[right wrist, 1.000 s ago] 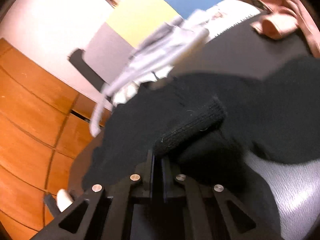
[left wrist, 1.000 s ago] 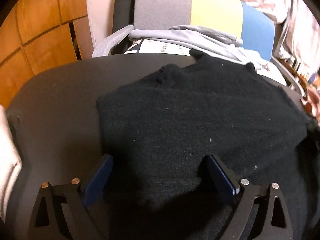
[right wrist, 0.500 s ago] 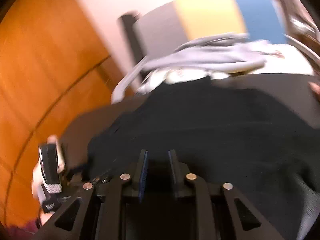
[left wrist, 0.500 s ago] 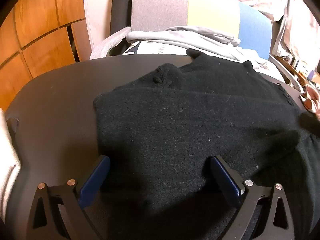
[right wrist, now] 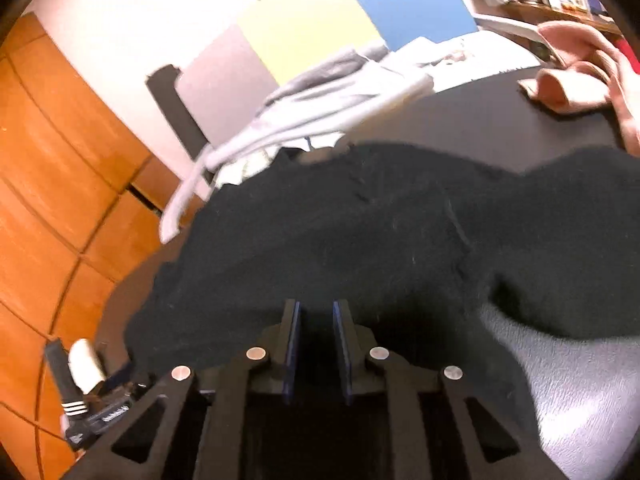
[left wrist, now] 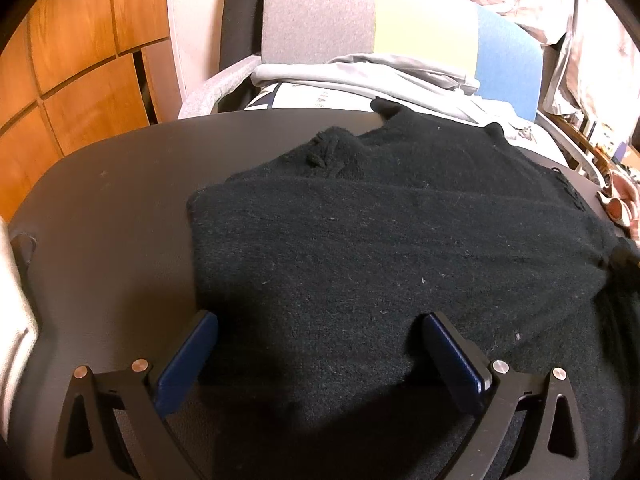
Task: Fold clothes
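Dark round table (left wrist: 112,216) under warm light: left gripper (left wrist: 320,344) spread wide over the black sweater (left wrist: 380,248); right gripper (right wrist: 316,328), a second ago pinching the cuff, now narrow and empty — sleeve dropped across the body, one fold laid.

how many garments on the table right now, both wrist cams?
2. A black knit sweater lies spread across the dark round table; a pink cloth item sits at the table's far right edge. More may be hidden outside view.
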Demonstrator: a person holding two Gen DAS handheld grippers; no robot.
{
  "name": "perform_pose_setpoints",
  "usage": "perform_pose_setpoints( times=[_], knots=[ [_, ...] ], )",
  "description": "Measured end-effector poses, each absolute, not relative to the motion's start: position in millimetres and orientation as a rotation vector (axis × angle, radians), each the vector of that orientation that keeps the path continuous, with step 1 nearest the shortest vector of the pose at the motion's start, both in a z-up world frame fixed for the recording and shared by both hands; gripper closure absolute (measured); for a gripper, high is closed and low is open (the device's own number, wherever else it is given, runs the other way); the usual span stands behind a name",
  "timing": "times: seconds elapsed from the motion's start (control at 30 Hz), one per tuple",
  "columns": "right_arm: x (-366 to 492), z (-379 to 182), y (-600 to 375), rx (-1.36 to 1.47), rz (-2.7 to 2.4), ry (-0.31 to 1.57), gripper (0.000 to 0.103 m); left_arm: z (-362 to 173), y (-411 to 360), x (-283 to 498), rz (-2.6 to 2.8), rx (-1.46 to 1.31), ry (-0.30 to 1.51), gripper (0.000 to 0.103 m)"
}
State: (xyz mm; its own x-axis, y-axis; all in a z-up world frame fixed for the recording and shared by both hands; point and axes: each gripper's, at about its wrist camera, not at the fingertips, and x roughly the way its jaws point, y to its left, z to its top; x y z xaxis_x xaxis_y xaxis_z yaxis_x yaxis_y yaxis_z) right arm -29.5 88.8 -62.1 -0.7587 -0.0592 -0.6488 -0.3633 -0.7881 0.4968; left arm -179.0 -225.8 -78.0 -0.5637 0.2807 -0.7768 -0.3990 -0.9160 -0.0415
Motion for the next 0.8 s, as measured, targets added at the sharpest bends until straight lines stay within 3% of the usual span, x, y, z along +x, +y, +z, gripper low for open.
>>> perform_pose_setpoints(
  times=[0.17,0.27,0.33,0.4,0.47,0.8],
  knots=[
    [-59,-66,91,-1.091,2.634,0.842,0.085,-79,-226,-180,2.475,-1.192,0.193,0.0],
    [-64,-75,99,-1.106,2.548,0.821,0.1,-79,-226,-181,2.475,-1.189,0.191,0.0],
    [-63,-77,104,-1.049,2.534,0.864,0.103,-79,-227,-181,2.475,-1.187,0.188,0.0],
    [-53,-73,102,-1.019,2.547,0.924,0.097,-80,-226,-181,2.475,-1.185,0.185,0.0],
    [-36,-68,100,-0.996,2.561,0.974,0.077,-80,-227,-181,2.476,-1.185,0.185,0.0],
    [138,-48,153,-0.78,2.372,1.098,0.076,-78,-226,-181,2.479,-1.186,0.197,0.0]
  ],
)
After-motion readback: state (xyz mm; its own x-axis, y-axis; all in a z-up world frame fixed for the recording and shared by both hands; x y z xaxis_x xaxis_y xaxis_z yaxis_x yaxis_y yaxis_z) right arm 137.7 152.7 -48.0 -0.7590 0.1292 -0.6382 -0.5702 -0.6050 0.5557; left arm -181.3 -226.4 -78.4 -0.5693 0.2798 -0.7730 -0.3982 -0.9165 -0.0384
